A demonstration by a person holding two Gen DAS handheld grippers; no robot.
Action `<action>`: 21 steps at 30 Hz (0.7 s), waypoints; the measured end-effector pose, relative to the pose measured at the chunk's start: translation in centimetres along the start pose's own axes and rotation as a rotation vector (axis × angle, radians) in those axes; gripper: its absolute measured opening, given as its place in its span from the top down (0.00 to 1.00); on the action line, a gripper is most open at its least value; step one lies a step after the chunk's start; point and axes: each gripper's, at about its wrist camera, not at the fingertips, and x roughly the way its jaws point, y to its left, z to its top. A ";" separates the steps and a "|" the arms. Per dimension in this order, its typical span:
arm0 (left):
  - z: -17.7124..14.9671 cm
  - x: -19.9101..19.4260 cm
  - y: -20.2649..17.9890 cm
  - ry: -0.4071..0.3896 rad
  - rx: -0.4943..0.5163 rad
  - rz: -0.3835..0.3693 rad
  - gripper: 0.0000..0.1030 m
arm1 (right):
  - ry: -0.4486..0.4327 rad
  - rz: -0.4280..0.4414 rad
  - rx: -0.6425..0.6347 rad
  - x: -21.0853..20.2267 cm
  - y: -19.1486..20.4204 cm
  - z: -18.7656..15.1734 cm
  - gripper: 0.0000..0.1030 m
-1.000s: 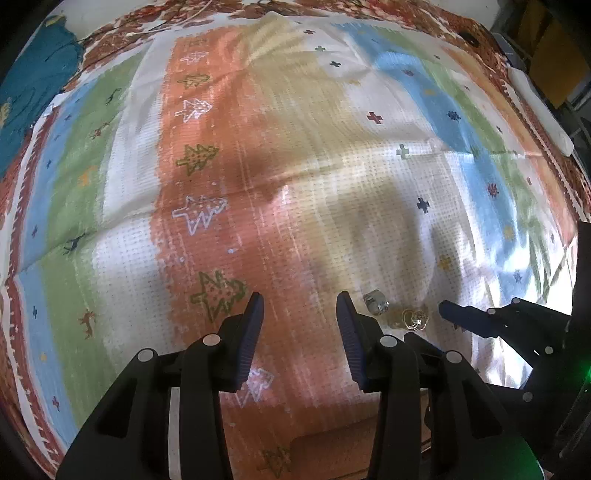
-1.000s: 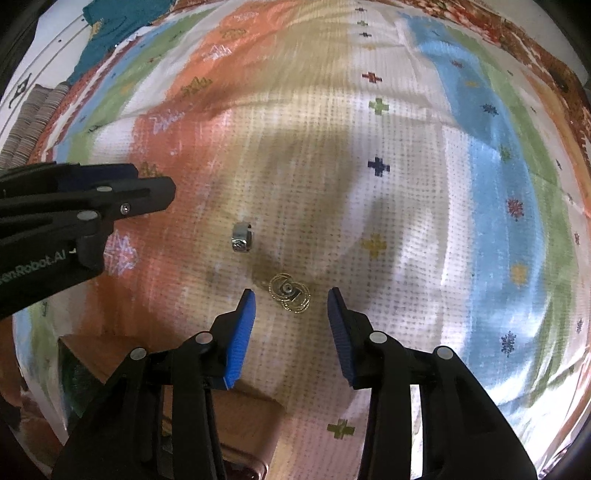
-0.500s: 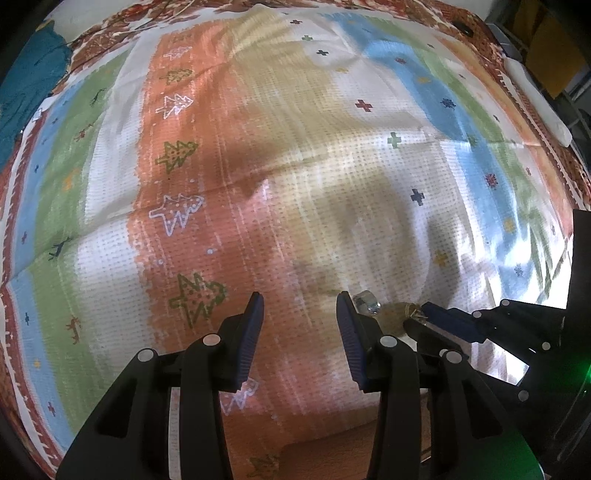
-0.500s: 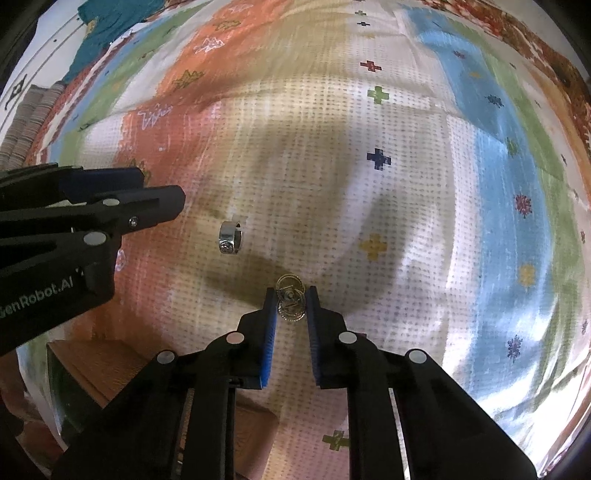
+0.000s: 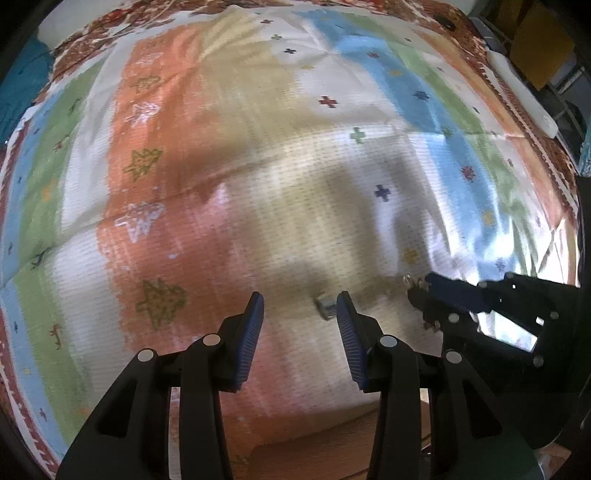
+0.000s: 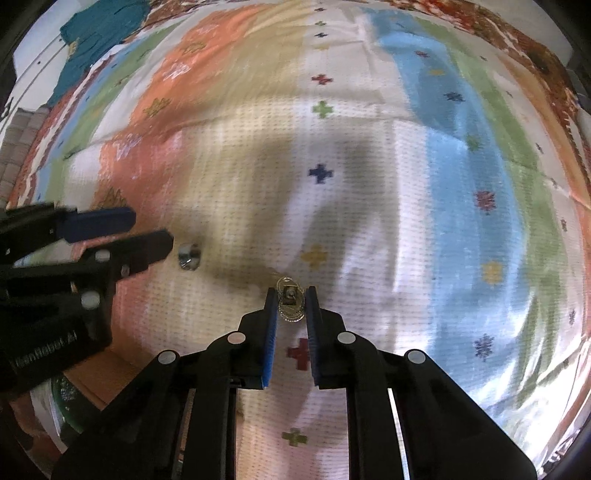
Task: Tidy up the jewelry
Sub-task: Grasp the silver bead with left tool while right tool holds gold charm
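Observation:
A gold ornament (image 6: pixel 291 311) of linked rings is pinched between the blue pads of my right gripper (image 6: pixel 291 294), just above the striped, patterned cloth (image 6: pixel 369 110). In the left wrist view that gripper (image 5: pixel 417 286) comes in from the right with a blurred glint of the ornament (image 5: pixel 406 280) at its tip. A small silver ring (image 5: pixel 325 306) lies on the cloth just inside the right fingertip of my left gripper (image 5: pixel 300 297), whose jaws stand open around nothing. In the right wrist view the silver ring (image 6: pixel 189 256) sits just beyond the tips of the left gripper (image 6: pixel 149 229).
A wooden box (image 5: pixel 332 435) lies at the near edge below both grippers; its corner (image 6: pixel 107 373) has something green beside it. A teal cloth (image 6: pixel 103 33) lies at the far left. A white bar (image 5: pixel 517 92) runs along the far right edge.
My right gripper closed on the gold ornament and carried it away from the silver ring. The left gripper shifted until the ring lay by its right fingertip.

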 end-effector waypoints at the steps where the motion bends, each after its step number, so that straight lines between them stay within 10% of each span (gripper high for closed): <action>1: 0.0 0.1 -0.2 0.000 0.003 0.000 0.61 | -0.002 -0.001 0.005 -0.1 -0.3 0.1 0.84; 9: -0.2 1.5 -1.4 0.033 0.021 0.001 0.62 | 0.001 -0.008 0.011 0.1 -0.8 -0.2 0.84; 21: -0.4 3.3 -2.5 0.060 0.059 0.052 0.92 | -0.002 -0.012 -0.003 0.3 -0.2 0.1 0.84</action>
